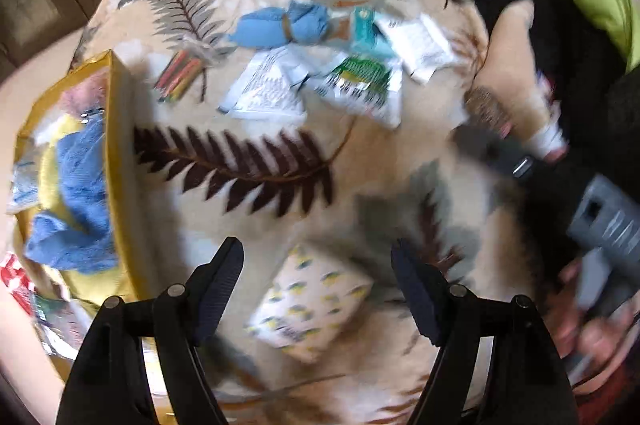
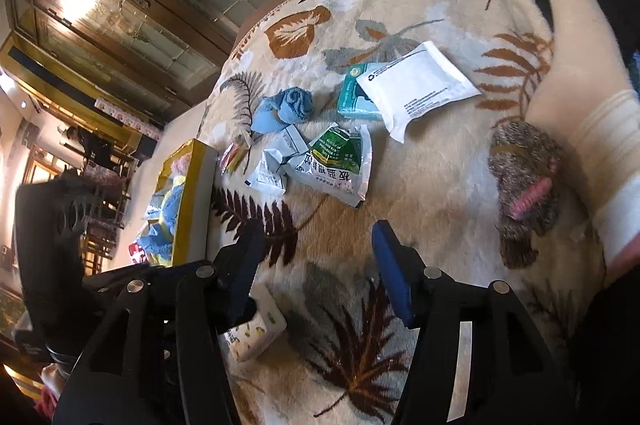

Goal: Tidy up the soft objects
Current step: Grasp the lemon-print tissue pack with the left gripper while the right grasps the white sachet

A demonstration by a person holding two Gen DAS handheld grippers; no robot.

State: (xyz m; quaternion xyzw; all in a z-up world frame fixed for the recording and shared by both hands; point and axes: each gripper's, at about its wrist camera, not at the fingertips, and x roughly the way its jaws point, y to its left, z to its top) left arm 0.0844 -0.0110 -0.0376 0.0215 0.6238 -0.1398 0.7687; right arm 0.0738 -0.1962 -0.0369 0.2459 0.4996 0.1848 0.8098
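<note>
Your left claw [image 1: 316, 289] is spread wide, pointing steeply down at the leaf-patterned blanket [image 1: 256, 249]. Nothing is between its fingers; the small white packet with yellow marks [image 1: 312, 305] lies on the blanket in the gap below them, not touched by either pad. The left view is motion-blurred.

Your right claw [image 2: 316, 265] is spread about halfway and holds nothing. In its view the same packet [image 2: 256, 333] sits just beside the left-hand finger, partly hidden behind it.

At the left edge of the blanket stands the gold-rimmed box [image 1: 116, 161], with a blue cloth [image 1: 76, 209] and other soft items inside.

Near the middle of the blanket lies a loose cluster:
- 1 blue rolled cloth [image 2: 286, 109]
- 1 green-printed pouch [image 2: 336, 161]
- 1 crumpled white wrapper [image 2: 272, 169]
- 1 flat white packet [image 2: 416, 89] overlapping a teal pack [image 2: 352, 97]

A grey furry item with a pink part [image 2: 524, 177] lies to the right, beside a person's socked foot [image 2: 584, 97].
</note>
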